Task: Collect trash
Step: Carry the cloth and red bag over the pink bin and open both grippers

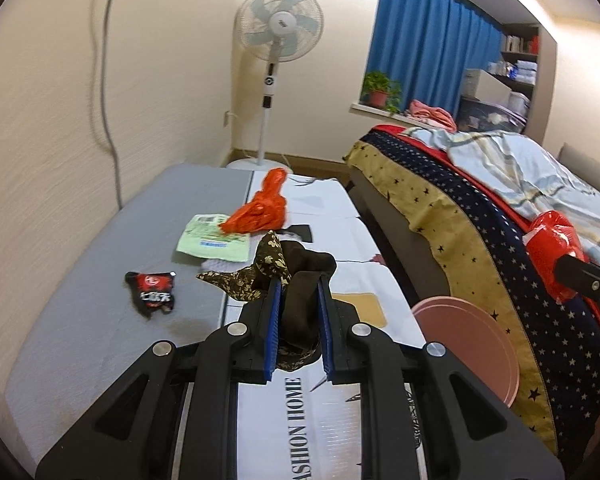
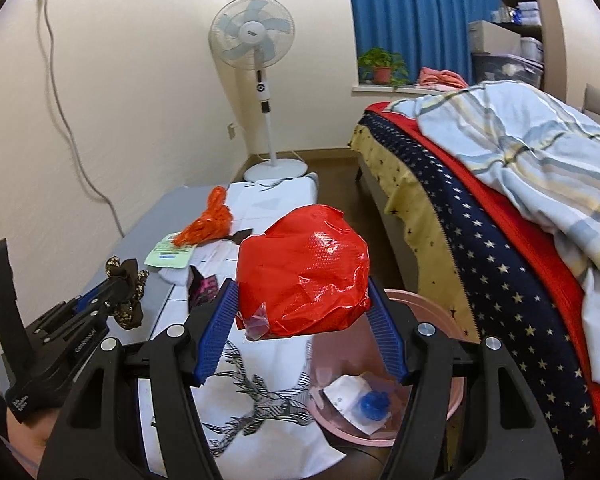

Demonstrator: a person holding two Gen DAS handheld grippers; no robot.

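Left gripper (image 1: 298,312) clenched on dark brown patterned cloth scrap (image 1: 296,276), raised above low table (image 1: 100,280). Right gripper (image 2: 302,312) grasping red plastic bag (image 2: 304,272), held over pink bin (image 2: 452,412) beside table's right edge. Black snack wrapper (image 1: 151,294) near table's left side; orange bag (image 1: 260,208) and green packet (image 1: 212,242) toward far end.

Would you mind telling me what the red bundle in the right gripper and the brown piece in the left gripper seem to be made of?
The red bundle looks like thin glossy plastic film: crinkled, with sharp highlights. The brown piece looks like soft matte fabric, likely cloth: limp folds, a printed patterned part, no shine.
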